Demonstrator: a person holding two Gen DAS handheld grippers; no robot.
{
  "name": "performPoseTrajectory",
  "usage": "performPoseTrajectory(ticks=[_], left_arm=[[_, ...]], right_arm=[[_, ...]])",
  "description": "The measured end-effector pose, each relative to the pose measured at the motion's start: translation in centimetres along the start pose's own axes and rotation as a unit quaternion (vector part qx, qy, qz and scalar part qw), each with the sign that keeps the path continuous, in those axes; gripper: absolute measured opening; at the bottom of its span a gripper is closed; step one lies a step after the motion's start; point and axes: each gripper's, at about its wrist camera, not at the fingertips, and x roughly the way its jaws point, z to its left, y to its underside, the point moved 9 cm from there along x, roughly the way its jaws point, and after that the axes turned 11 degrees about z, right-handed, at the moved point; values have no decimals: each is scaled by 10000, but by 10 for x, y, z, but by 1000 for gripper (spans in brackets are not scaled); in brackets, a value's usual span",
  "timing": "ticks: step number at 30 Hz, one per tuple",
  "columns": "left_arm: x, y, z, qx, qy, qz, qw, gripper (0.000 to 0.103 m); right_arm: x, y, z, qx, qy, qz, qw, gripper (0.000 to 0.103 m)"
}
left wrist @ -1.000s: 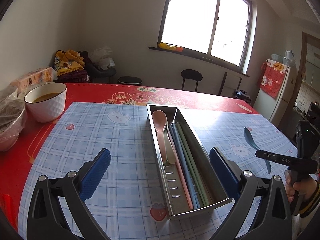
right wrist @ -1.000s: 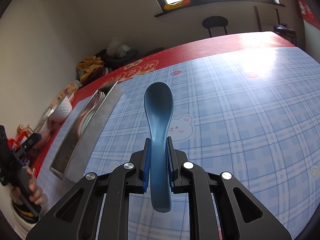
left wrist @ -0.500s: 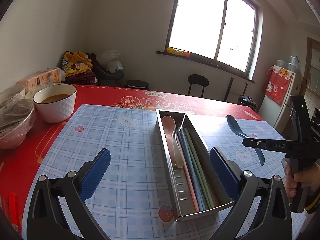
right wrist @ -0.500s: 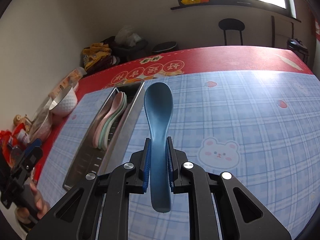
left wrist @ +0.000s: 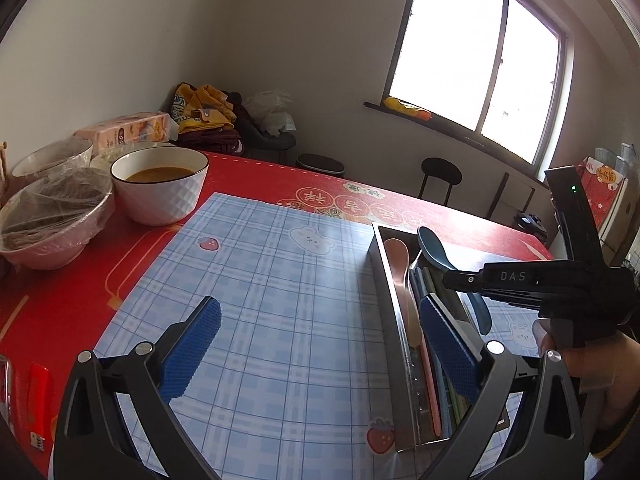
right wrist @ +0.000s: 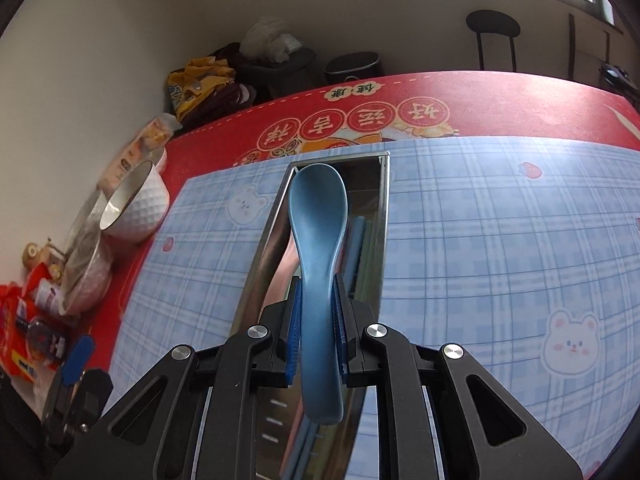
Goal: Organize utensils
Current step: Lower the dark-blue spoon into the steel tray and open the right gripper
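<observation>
A long steel tray (left wrist: 380, 264) lies on the blue plaid mat, holding a pink spoon (left wrist: 398, 264) and several pastel chopsticks (right wrist: 356, 248). My right gripper (right wrist: 318, 320) is shut on the handle of a blue spoon (right wrist: 318, 208), held over the tray (right wrist: 266, 248) with its bowl toward the far end. In the left wrist view the blue spoon (left wrist: 434, 248) hangs above the tray, in the right gripper (left wrist: 454, 278), with a hand behind it. My left gripper (left wrist: 320, 344) stands open and empty over the mat, its right pad (left wrist: 444, 344) in front of the tray.
A white bowl of brown soup (left wrist: 160, 184), film-covered bowls (left wrist: 52, 220) and a tissue pack (left wrist: 124, 132) crowd the table's left side. Red packets (right wrist: 24, 320) lie at the near left edge. The plaid mat (left wrist: 280, 300) spreads left of the tray.
The right gripper has carried the blue spoon leftward from over the mat to above the tray. The left gripper has shifted left, so the tray now sits at the right of its view.
</observation>
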Motion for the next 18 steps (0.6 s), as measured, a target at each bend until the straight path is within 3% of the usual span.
performPoseTrajectory(ticks=[18], left_arm=[[-1,-2,6,-239,174,37,9996,97]], right_arm=[[33,-13,18,629,-96,75,9979,15]])
